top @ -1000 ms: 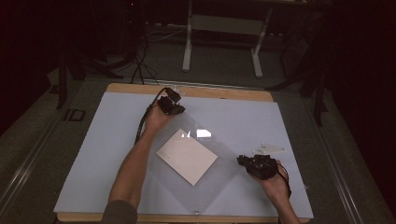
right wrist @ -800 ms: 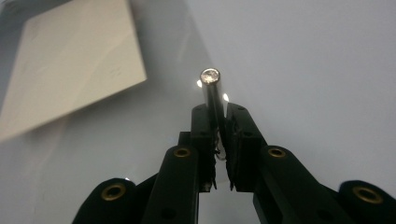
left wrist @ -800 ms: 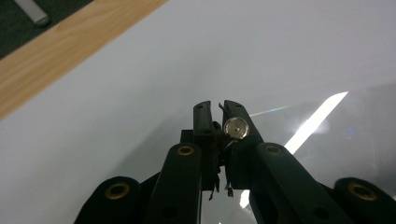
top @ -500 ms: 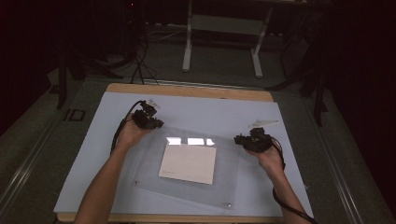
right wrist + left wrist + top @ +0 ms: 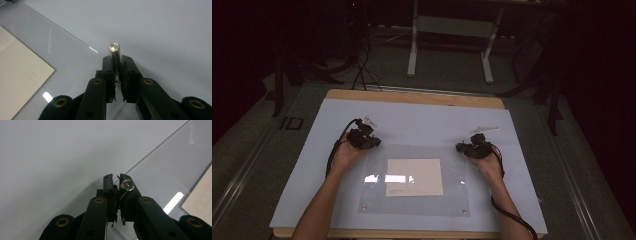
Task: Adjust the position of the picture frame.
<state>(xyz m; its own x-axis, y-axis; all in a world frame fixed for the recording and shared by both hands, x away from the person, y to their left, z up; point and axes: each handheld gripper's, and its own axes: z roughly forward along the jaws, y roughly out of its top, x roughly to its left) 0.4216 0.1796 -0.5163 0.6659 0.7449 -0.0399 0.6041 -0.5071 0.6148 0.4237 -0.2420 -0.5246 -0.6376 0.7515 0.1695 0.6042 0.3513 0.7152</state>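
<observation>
High view: a clear acrylic panel [image 5: 417, 182] lies flat on the pale blue mat [image 5: 302, 190] of a wood-edged table [image 5: 412, 96], with a cream sheet of paper [image 5: 414, 176] under or inside it near the middle. Small metal fittings sit at the panel's two near corners. The person's forearms come in from the bottom, one to each side of the panel. The left gripper [image 5: 364, 138] is at the panel's far left corner and the right gripper [image 5: 473, 147] at its far right corner.

In the left gripper view the left gripper [image 5: 115, 178] has its jaws clenched almost together at the panel's edge, and a round silver screw head [image 5: 127, 185] sits at the tip of the right-hand jaw; whether the jaws pinch the panel itself cannot be told.

In the right gripper view the right gripper [image 5: 117, 59] grasps a slim silver metal post [image 5: 114, 53] between its jaws. The post stands out past the tips, just at the panel's corner, with the paper off to the left.
</observation>
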